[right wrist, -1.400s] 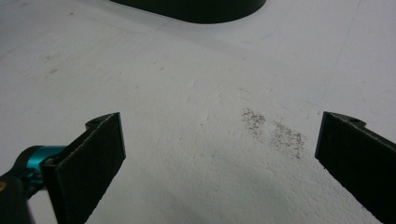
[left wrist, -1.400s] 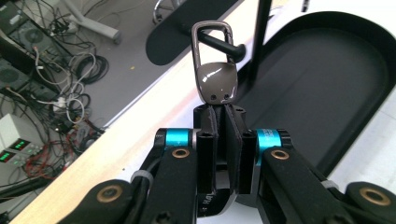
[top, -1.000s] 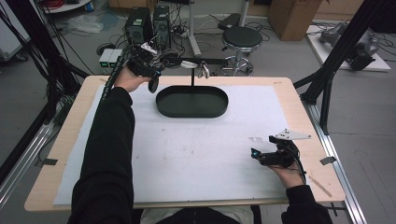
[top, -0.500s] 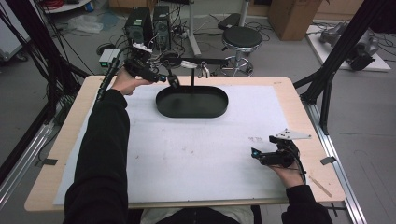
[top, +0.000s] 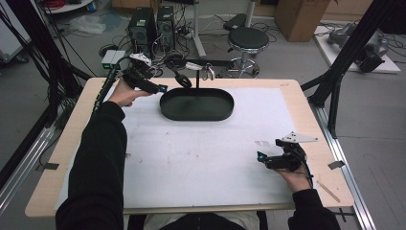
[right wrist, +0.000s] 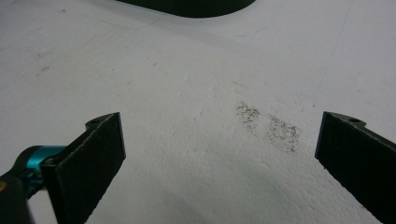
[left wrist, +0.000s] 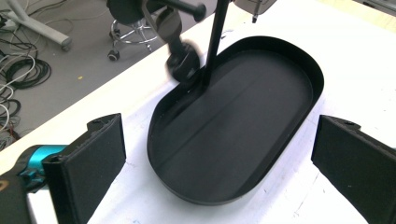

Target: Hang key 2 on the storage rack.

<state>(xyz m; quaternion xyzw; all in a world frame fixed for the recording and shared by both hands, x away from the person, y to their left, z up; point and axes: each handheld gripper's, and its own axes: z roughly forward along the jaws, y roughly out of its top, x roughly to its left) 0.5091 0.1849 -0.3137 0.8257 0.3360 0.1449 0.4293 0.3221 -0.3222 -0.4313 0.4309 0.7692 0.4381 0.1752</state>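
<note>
The headphones [top: 176, 67] hang from the crossbar of a black stand [top: 197, 79] at the far edge of the table [top: 306, 108]. One ear cup [left wrist: 184, 63] dangles beside the upright post, just over the rim of the stand's oval base tray [top: 165, 104]. The left gripper [top: 160, 88] sits just to the left of that tray and points toward it. Its jaws have just been opening and now stand wide apart with nothing between them; in the left gripper view they frame the empty tray [left wrist: 317, 79] without touching it. The right gripper [top: 261, 156] rests low over the white sheet [top: 191, 153] at the near right, well apart from the stand. Its jaws are spread too, with bare, slightly smudged sheet between them [right wrist: 219, 154]. Judging by how things lie, the main work of getting the headphones onto the stand looks done, since they hang free of both tools. What seems left is small: drawing the left hand clear without bumping the post or the hanging ear cup. It would also be worth checking that the band sits securely on the bar, which is too small to confirm in the high view.
</note>
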